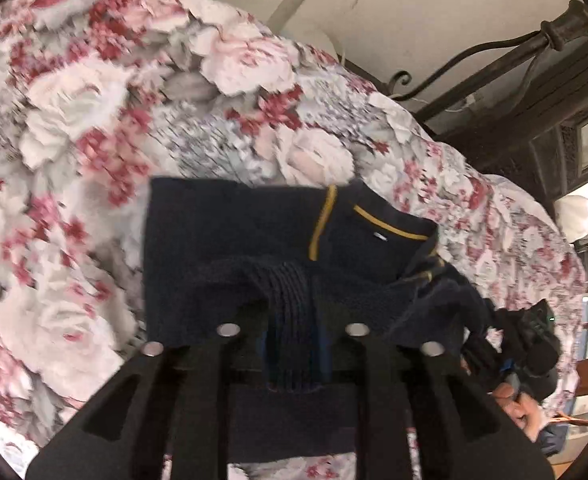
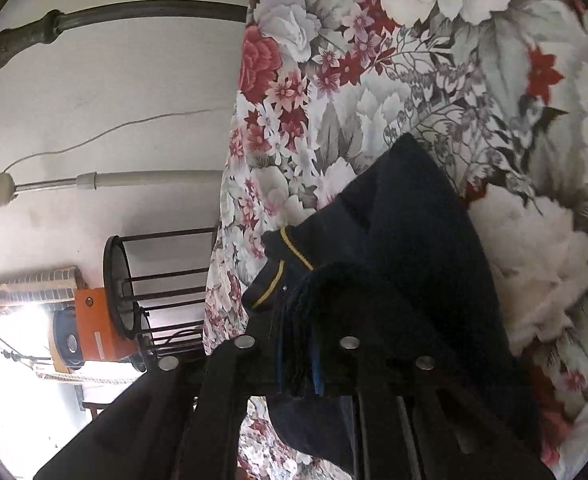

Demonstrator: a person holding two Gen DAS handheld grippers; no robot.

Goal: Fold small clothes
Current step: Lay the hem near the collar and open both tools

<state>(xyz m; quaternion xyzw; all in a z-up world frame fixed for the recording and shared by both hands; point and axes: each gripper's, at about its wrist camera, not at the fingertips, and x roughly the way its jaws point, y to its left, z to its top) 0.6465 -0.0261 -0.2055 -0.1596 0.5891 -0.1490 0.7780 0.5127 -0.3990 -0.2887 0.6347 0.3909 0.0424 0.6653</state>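
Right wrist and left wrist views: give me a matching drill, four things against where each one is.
Things:
1. navy knitted sweater with yellow collar trim
2. red-and-white floral bedspread
3. orange box-shaped appliance
4. dark turned metal bed rail

Places:
a. against the pale wall, upper left of the right wrist view
b. runs between the fingers of the left gripper
c. beside the black round wire stand
d. spread under the garment

Pairs: 1-b, 2-d, 3-c, 4-a
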